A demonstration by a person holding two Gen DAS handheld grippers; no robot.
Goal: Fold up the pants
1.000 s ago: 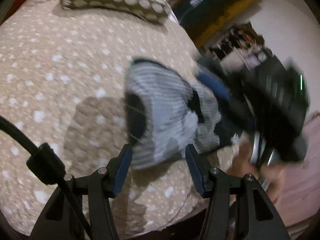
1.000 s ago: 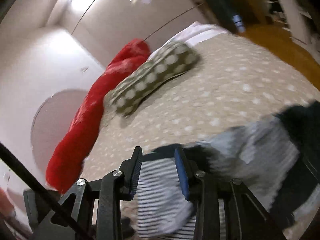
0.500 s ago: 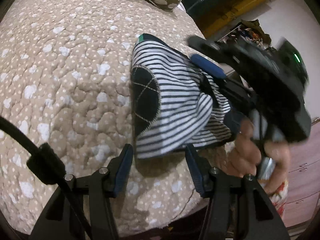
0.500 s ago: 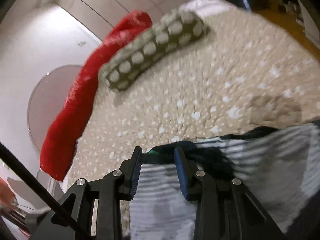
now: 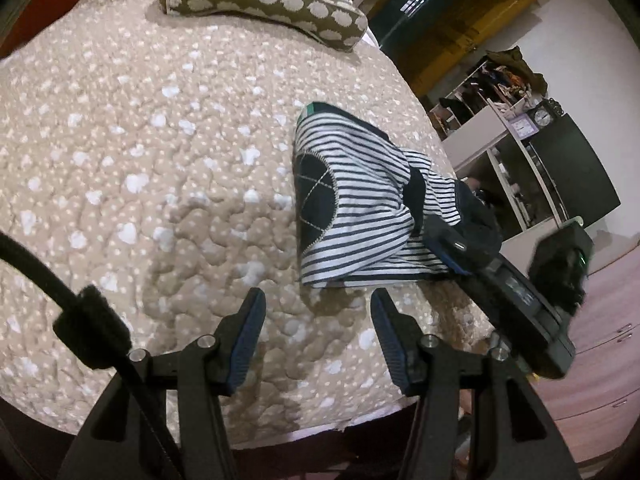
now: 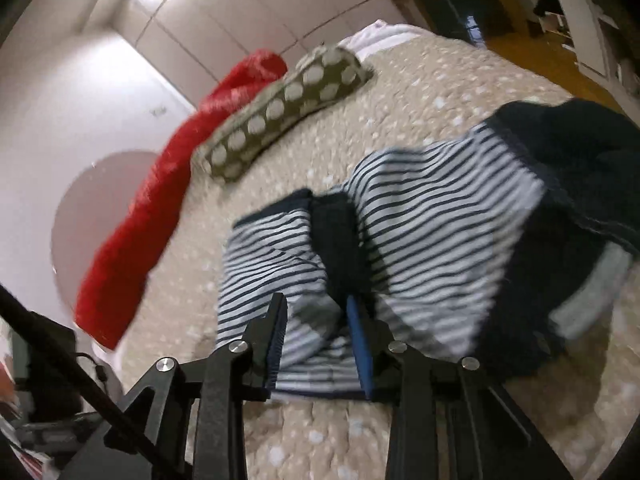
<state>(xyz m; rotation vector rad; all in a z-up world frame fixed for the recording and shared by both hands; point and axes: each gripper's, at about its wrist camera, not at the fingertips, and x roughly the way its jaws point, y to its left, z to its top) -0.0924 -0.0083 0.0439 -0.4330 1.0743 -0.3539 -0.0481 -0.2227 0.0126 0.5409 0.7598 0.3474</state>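
Observation:
The striped navy-and-white pants (image 5: 360, 204) lie bunched on the beige dotted bedspread (image 5: 140, 160), near the bed's right edge. My left gripper (image 5: 316, 312) is open and empty, hovering just short of the pants' near hem. My right gripper (image 6: 316, 316) is low over the pants (image 6: 400, 232), jaws partly open with striped cloth lying between them; it also shows in the left wrist view (image 5: 456, 248) at the pants' right side. A dark navy part (image 6: 568, 152) lies to the right.
An olive pillow with white dots (image 5: 260, 4) lies at the far end of the bed. A red blanket roll (image 6: 168, 184) lies along the wall side. The bed's near edge (image 5: 320, 428) is below my left gripper. Shelves and drawers (image 5: 560, 160) stand to the right.
The right gripper has come down with the pants onto the bed and its jaws have widened. The pants now lie spread lower. The left gripper has drawn back a little, still open.

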